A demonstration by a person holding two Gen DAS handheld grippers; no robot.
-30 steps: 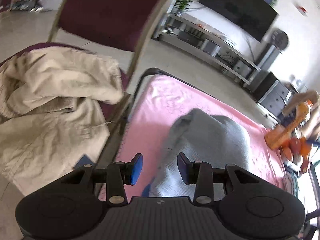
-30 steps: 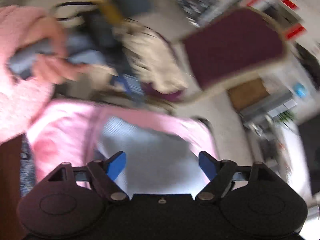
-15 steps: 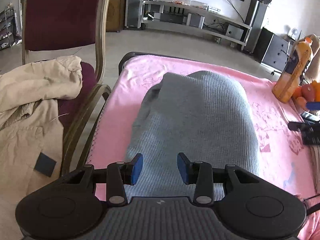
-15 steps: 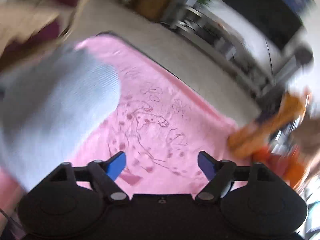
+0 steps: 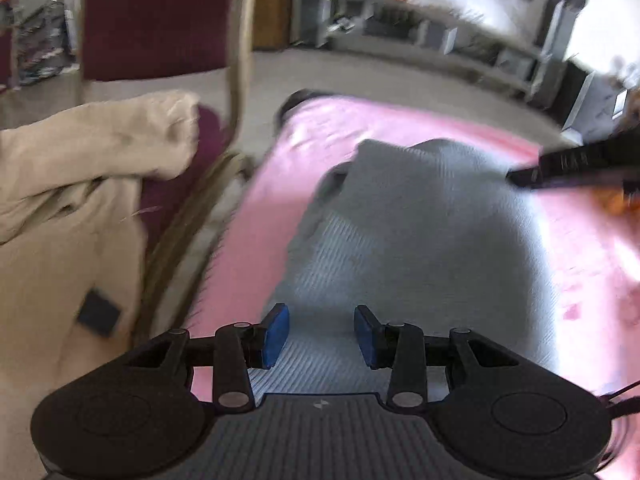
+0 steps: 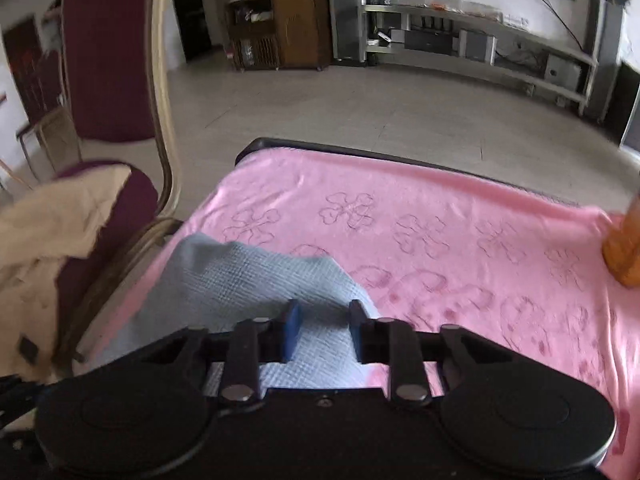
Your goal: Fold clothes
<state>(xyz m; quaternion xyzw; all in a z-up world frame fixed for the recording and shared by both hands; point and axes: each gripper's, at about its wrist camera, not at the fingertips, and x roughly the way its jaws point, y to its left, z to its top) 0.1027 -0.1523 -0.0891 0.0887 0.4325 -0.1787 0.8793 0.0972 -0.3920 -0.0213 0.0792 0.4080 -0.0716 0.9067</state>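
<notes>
A grey-blue knit garment (image 5: 420, 232) lies folded on a pink cloth (image 5: 580, 248) that covers the table. My left gripper (image 5: 320, 334) is open and empty, just above the garment's near edge. My right gripper (image 6: 320, 326) is over the same garment (image 6: 248, 280) near its far corner. Its jaws are partly closed with a gap between them, and cloth shows between the blue pads. It also shows as a dark bar at the right of the left wrist view (image 5: 572, 164). The left wrist view is blurred.
A maroon chair (image 5: 156, 20) stands left of the table with a beige jacket (image 5: 68, 184) piled on its seat. An orange bottle (image 6: 624, 244) stands at the table's right edge. The table's dark far rim (image 6: 360, 152) borders open floor and a TV shelf (image 6: 480, 36).
My right gripper swung from the bare pink cloth back over the garment and its jaws narrowed. My left gripper shifted slightly, still open over the garment's near edge.
</notes>
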